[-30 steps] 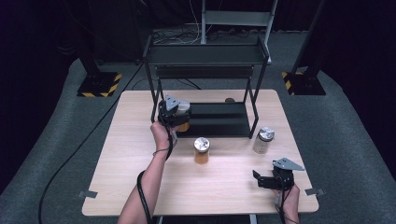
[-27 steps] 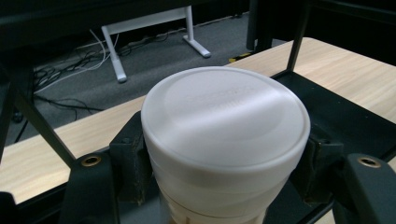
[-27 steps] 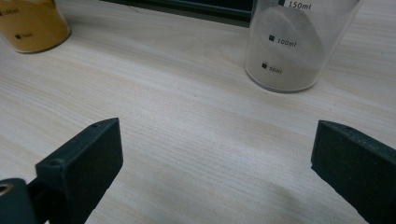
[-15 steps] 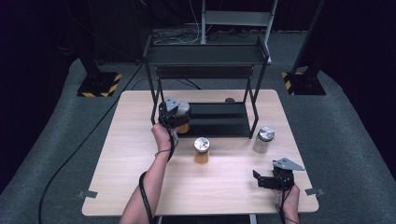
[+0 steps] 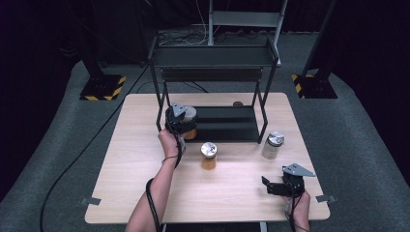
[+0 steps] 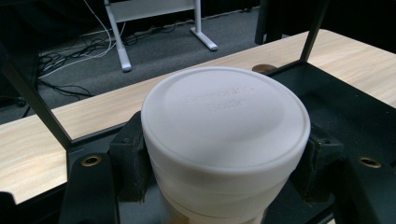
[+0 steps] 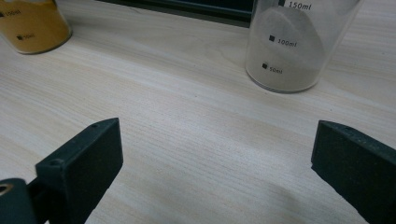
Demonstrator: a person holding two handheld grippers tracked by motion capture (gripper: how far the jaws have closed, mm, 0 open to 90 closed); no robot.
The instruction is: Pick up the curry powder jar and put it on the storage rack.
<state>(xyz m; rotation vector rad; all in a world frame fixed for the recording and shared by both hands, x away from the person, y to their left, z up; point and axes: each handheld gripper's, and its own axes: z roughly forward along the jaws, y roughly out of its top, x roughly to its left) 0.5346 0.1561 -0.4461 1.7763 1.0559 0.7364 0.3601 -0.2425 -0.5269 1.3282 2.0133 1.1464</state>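
At the left end of the black rack (image 5: 212, 92), which stands toward the far edge of the worktop (image 5: 135, 159), the left gripper (image 5: 180, 121) has its fingers (image 6: 128, 161) clamped on the sides of a white-lidded jar (image 6: 225, 126), right at the front left corner of the rack's lower shelf (image 5: 227, 123). The work in hand looks like setting this jar on that shelf. To do it well, I would keep the jar upright, carry it clear of the rack's front left post (image 5: 157, 104), lower it until its base sits flat on the shelf, and only then let the fingers part.

Nearer the middle of the worktop stands a jar of orange powder (image 5: 209, 155) with a metal lid. Further right, just outside the rack's front right post, stands a clear jar of pale powder (image 5: 272, 145). By the near right corner the right gripper (image 5: 278, 187) rests low over the wood with its fingers (image 7: 84, 168) wide apart, holding nothing.

The left gripper view shows faint embossed lettering on the white lid and a small brown disc (image 6: 264, 68) on the worktop beyond the rack's frame. The right gripper view gives volume marks printed on the clear jar, which the high view leaves too small to read. The high view alone lays out how the three jars sit against the rack.
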